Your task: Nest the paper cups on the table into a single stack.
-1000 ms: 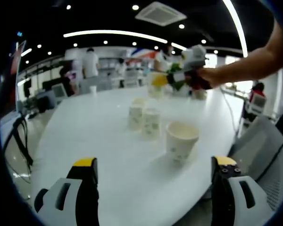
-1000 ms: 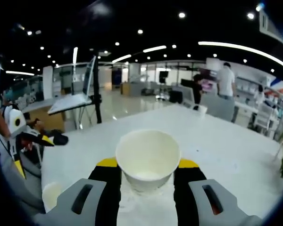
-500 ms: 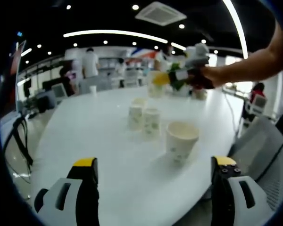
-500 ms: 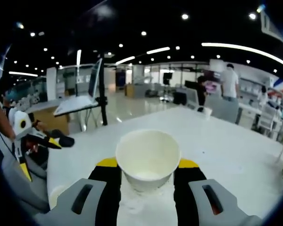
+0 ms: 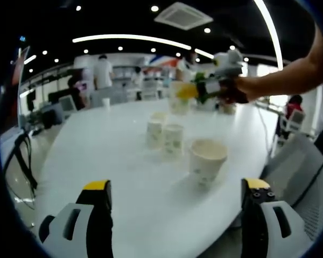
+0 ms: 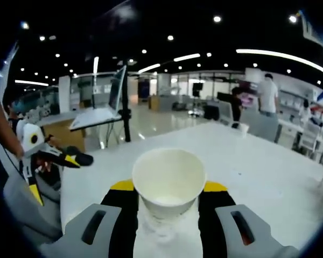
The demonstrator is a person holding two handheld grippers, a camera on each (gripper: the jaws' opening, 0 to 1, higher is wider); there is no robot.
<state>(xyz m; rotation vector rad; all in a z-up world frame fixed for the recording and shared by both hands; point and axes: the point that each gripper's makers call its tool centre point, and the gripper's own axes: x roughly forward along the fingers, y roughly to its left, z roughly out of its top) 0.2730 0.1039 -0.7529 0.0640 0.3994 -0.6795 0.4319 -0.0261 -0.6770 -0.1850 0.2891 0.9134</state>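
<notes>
Cup-carrying is the step in hand: the right gripper point(image 6: 168, 189) pinches a white paper cup point(image 6: 169, 181) between its yellow-tipped jaws, mouth open toward the camera, held in the air above the white table point(image 6: 258, 172). In the left gripper view that same right gripper point(image 5: 189, 90) hangs over the far edge of the table with its cup, gripped by the person's hand point(image 5: 239, 90).

Three more cups stand on the table: the nearest cup point(image 5: 206, 162) toward the right edge, a middle cup point(image 5: 173, 141) just behind it, and a farther cup point(image 5: 155, 132) just beside that one. The left gripper point(image 5: 177, 207) waits low over the near edge, jaws spread wide and holding nothing.

To do this well, the carried cup should probably be brought base-down directly above one standing cup, kept upright and centred over its rim, then lowered straight. A tilted entry would likely catch the rim and tip the light target. The idle left gripper could steady it.
</notes>
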